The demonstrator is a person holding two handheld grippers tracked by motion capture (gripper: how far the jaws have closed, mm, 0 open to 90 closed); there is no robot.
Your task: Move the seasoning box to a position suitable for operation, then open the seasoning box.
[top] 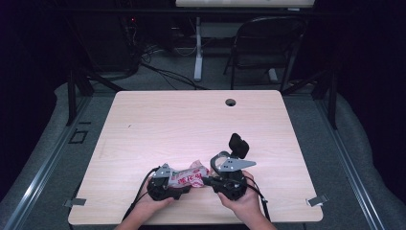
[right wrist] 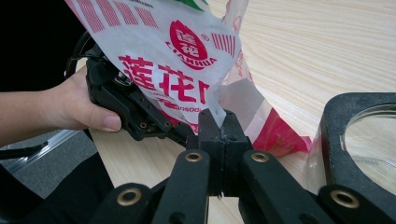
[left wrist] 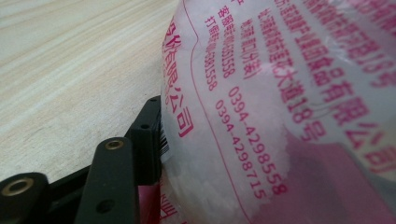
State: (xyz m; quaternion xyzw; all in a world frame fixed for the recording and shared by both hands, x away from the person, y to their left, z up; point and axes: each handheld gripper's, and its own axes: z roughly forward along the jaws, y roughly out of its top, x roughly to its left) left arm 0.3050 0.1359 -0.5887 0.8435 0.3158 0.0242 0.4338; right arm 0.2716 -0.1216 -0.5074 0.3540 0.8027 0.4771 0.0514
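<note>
Bag (right wrist: 187, 70) is thin glossy plastic film, crinkled, part clear and part printed red and white, with white grainy contents showing through. Table (top: 191, 120) is pale wood-grain laminate, smooth, matt. Gripper jaws are matt black plastic with brass-coloured metal rivets; black matt frame (right wrist: 334, 126) holds a clear glossy pane.
</note>
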